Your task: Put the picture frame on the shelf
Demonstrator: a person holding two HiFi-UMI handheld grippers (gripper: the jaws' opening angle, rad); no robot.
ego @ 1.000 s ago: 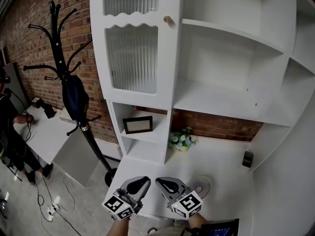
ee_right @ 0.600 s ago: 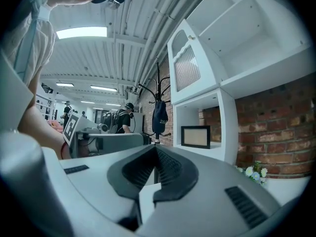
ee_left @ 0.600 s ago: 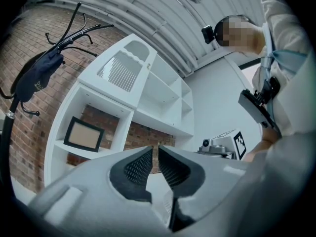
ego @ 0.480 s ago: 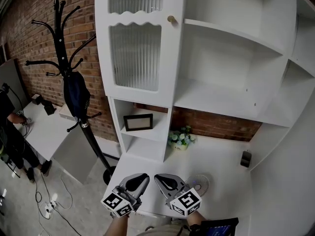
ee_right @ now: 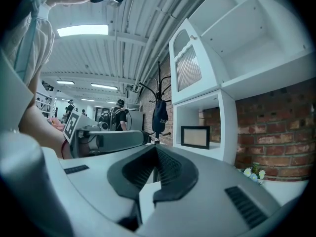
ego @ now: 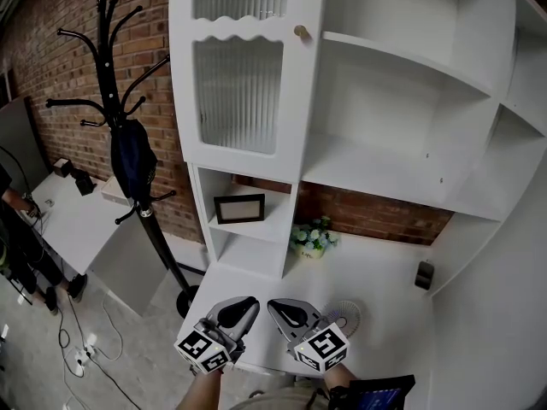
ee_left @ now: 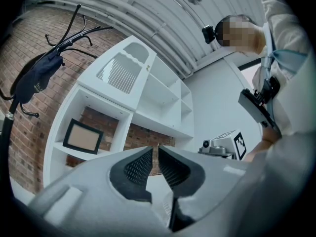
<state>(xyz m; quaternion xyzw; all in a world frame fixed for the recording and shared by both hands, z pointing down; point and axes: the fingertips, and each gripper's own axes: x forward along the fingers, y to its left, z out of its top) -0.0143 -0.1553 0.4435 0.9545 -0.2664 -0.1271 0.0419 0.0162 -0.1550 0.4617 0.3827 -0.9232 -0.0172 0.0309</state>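
Picture frame [ego: 238, 208] on shelf [ego: 256, 231], well beyond left tongs [ego: 249, 301] and right tongs [ego: 273, 305], both closed, empty

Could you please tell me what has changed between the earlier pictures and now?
Nothing was taken or let go. Only the head view drifted slightly, and the person at the far left has nearly left it. The frame still stands on the low shelf, and the left gripper and right gripper stay low, shut and empty.
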